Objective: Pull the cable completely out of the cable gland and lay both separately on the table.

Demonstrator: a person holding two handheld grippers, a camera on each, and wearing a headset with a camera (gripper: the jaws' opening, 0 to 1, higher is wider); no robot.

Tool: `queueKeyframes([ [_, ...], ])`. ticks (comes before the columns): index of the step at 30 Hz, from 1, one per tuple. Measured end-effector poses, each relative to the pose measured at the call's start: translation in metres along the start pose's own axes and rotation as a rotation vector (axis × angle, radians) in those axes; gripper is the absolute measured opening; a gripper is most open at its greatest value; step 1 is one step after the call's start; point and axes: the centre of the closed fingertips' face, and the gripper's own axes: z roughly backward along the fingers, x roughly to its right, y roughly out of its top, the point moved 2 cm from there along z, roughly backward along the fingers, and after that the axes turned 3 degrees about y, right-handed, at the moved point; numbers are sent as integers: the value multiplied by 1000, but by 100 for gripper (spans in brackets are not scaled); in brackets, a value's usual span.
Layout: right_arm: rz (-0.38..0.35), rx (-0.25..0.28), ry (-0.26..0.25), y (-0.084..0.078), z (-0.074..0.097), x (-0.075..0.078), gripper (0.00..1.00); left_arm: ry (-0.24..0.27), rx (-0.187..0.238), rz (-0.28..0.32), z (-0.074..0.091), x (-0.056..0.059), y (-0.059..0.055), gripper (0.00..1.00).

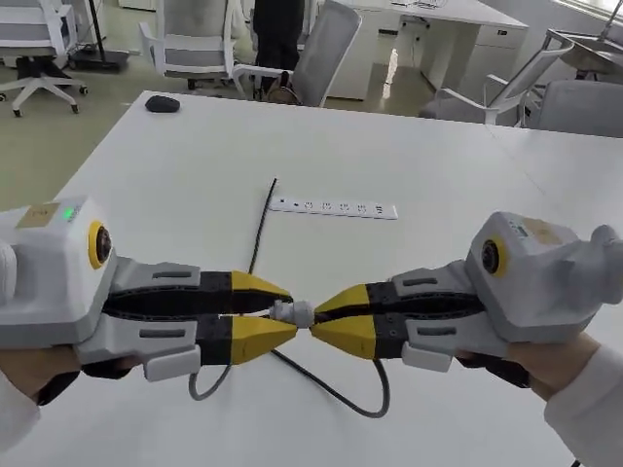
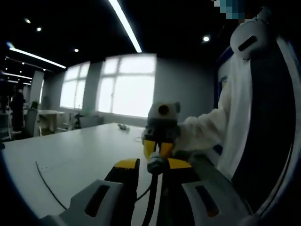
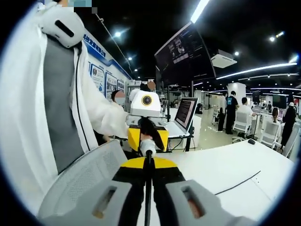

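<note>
Gland, L gripper clamped, cable (R gripper)

your head view bright, even, sharp; faint soft shadows on white table. your left gripper view dim, windows blown out. both gripper views fisheye-bent at edges, ceiling light strips glaring.

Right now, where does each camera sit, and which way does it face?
Head view: on the head, facing down at the table; left hand, right hand, left gripper, right gripper show.
Left gripper view: on the left gripper, facing the right gripper; own jaws, white sleeve.
Right gripper view: on the right gripper, facing the left gripper; own jaws, white coat.
Shared: both gripper views face each other across the cable gland.
</note>
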Motion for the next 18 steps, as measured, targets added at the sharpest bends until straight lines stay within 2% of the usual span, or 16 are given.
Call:
queueKeyframes([
  [2, 6, -1, 3, 1, -2, -1, 2, 4, 19, 9, -3, -1, 0, 31],
  [6, 2, 18, -1, 4, -1, -2, 2, -33, 10, 36, -12, 5, -3, 25],
  [9, -8, 38, -3, 5, 1, -2, 2, -38, 36, 76, -17, 5, -1, 25],
  [11, -14, 41, -7, 5, 2, -2, 2, -35, 45, 66, -18, 4, -1, 23],
  [12, -18, 38, -22, 4, 3, 1, 2, -73, 43, 64, -18, 10, -2, 18],
  [14, -34, 35, -10, 3, 7, 1, 2, -54, 39, 89, -20, 7, -3, 17],
  [16, -3, 4, -2, -2, 8, 0, 2, -56, 27, 98, -20, 7, -5, 17],
  [17, 38, -35, -37, -7, 9, 6, 2, -43, 18, 89, -20, 6, -6, 17],
  [18, 45, -44, -36, -8, 9, 6, 2, -26, 7, 67, -21, 5, -9, 17],
])
